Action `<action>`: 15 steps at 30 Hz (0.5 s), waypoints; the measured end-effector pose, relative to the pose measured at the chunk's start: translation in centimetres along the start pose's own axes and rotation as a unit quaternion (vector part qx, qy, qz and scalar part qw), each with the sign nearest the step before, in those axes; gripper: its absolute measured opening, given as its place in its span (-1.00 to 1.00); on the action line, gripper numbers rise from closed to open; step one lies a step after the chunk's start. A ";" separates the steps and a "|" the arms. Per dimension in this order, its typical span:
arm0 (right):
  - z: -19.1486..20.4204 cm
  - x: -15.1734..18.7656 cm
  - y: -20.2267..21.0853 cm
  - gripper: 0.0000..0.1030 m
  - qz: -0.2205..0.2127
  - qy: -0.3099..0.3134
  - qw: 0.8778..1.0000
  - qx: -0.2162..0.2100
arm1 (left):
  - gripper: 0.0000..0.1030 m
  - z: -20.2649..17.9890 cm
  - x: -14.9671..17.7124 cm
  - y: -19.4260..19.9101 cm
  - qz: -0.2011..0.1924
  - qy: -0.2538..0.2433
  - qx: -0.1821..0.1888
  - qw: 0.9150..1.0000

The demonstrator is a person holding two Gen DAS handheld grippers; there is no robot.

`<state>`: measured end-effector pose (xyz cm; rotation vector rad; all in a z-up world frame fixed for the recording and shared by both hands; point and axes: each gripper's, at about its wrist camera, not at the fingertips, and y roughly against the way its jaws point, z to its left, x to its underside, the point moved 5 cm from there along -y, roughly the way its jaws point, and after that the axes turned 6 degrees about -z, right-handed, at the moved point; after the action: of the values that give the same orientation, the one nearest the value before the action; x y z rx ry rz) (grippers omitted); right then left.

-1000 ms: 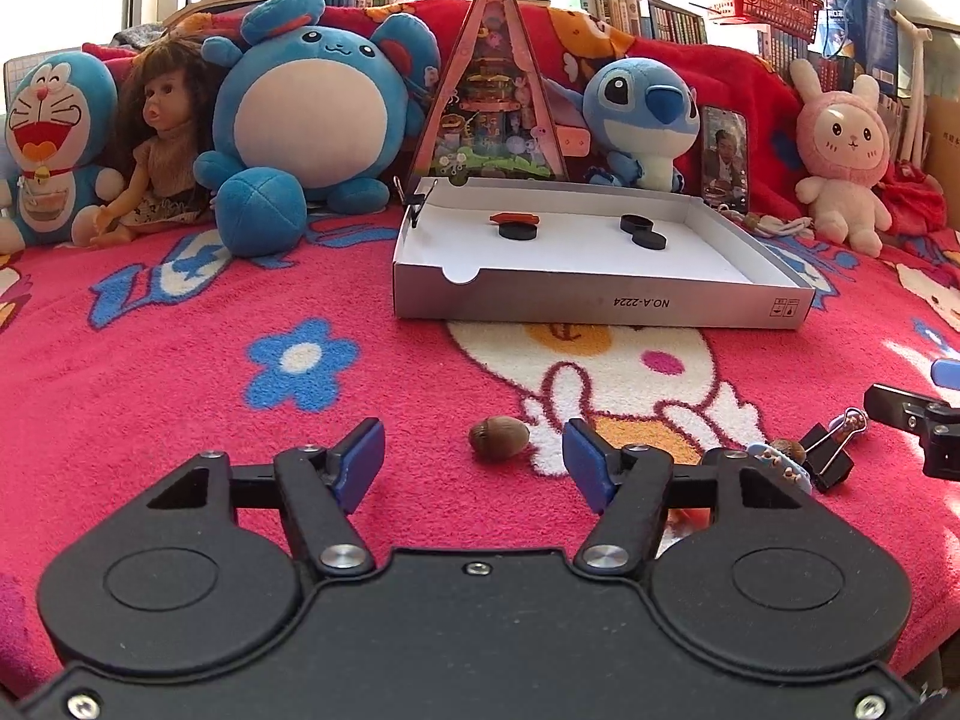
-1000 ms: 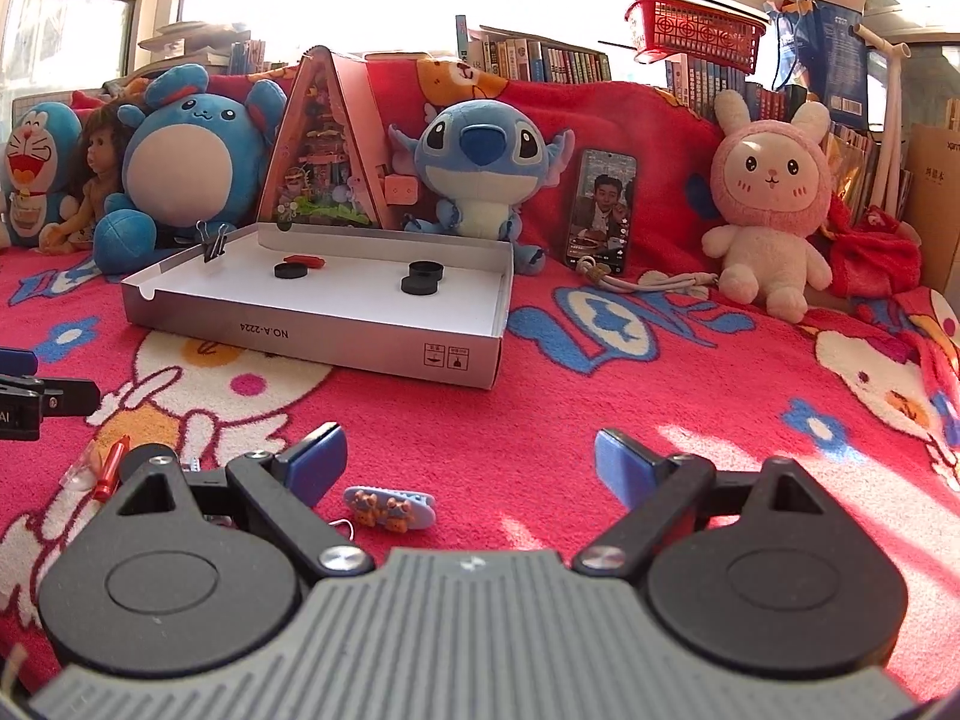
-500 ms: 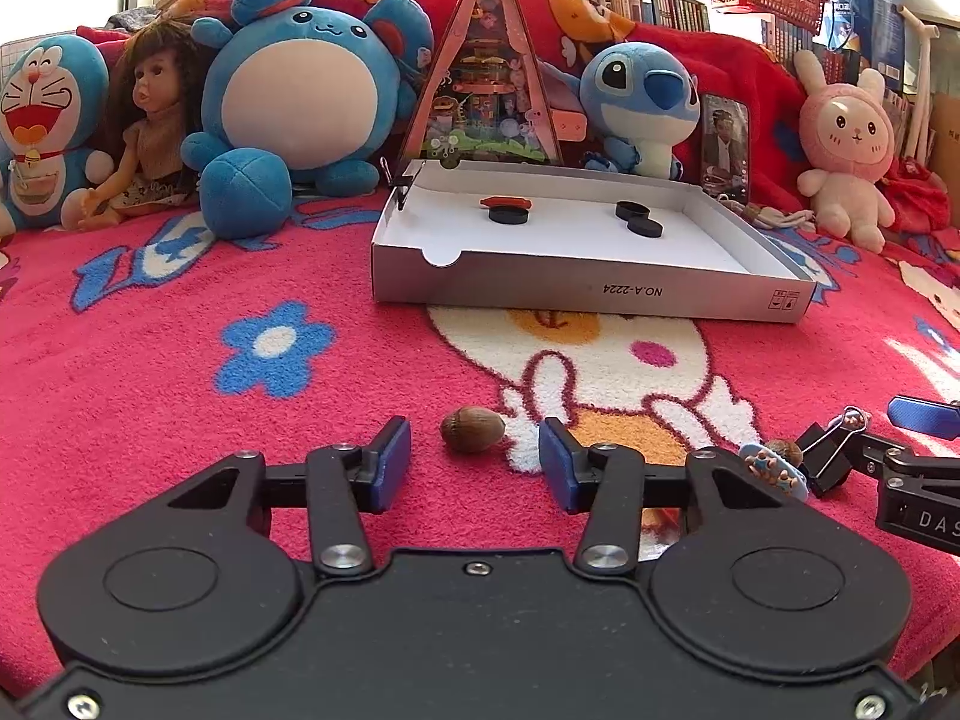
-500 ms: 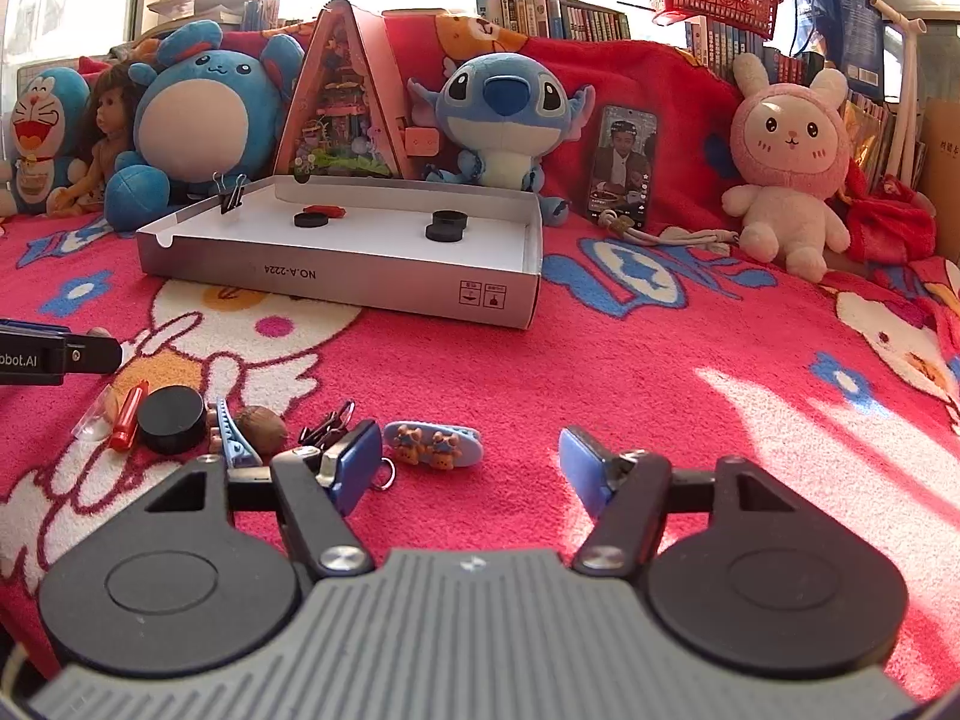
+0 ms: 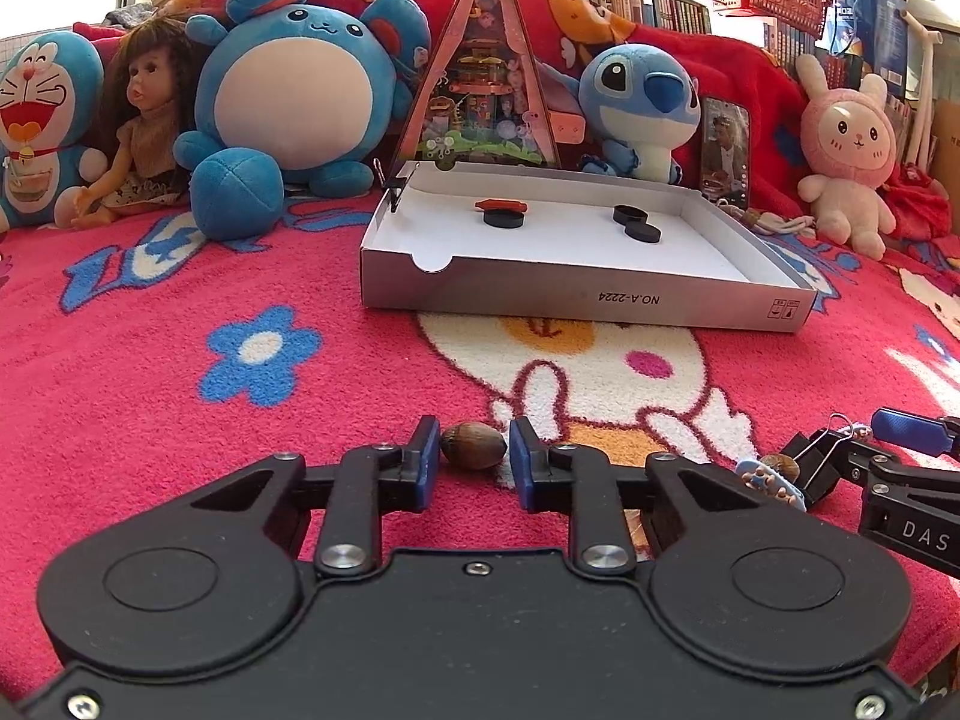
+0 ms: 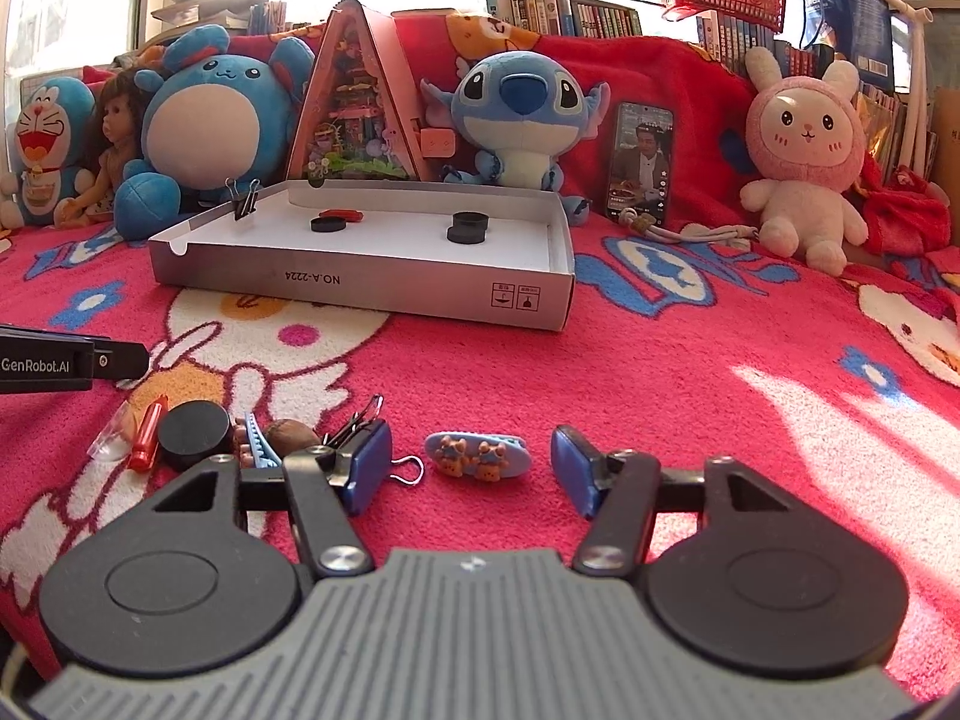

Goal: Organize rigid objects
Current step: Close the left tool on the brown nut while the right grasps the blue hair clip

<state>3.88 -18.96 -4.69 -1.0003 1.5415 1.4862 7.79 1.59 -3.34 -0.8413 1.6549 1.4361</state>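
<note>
A brown nut (image 5: 473,445) lies on the red blanket between the blue pads of my left gripper (image 5: 468,459), which is closing around it with small gaps on both sides. My right gripper (image 6: 471,468) is open around a blue hair clip with two bears (image 6: 477,455). Left of it lie a binder clip (image 6: 360,420), another nut (image 6: 292,435), a black disc (image 6: 194,433) and a red piece (image 6: 147,433). The white box (image 5: 585,299) holds several black discs (image 5: 504,218) and a red piece (image 5: 500,204).
Plush toys, a doll and a triangular toy house (image 5: 486,78) line the back. A phone (image 6: 639,163) leans on the red cushion. A binder clip (image 6: 245,201) is clipped on the box's left wall. The right gripper shows at the right edge of the left wrist view (image 5: 912,468).
My left gripper has moved forward and narrowed around the nut. My right gripper has moved forward and left, bringing the hair clip between its fingers and the pile of small items into view.
</note>
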 end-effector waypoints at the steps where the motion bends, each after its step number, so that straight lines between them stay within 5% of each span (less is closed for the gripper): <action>1: -0.1 0.0 0.0 0.34 -0.002 -0.004 1.000 0.002 | -0.55 0.0 0.0 0.0 0.000 0.000 0.000 1.000; 15: -0.6 0.2 -0.3 0.11 -0.007 -0.027 0.999 0.033 | -0.55 -0.4 0.3 -0.1 -0.003 -0.015 -0.007 1.000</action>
<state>4.04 -19.59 -5.00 -0.9239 1.5317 1.4316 7.70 1.19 -3.59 -0.8275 1.6200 1.4496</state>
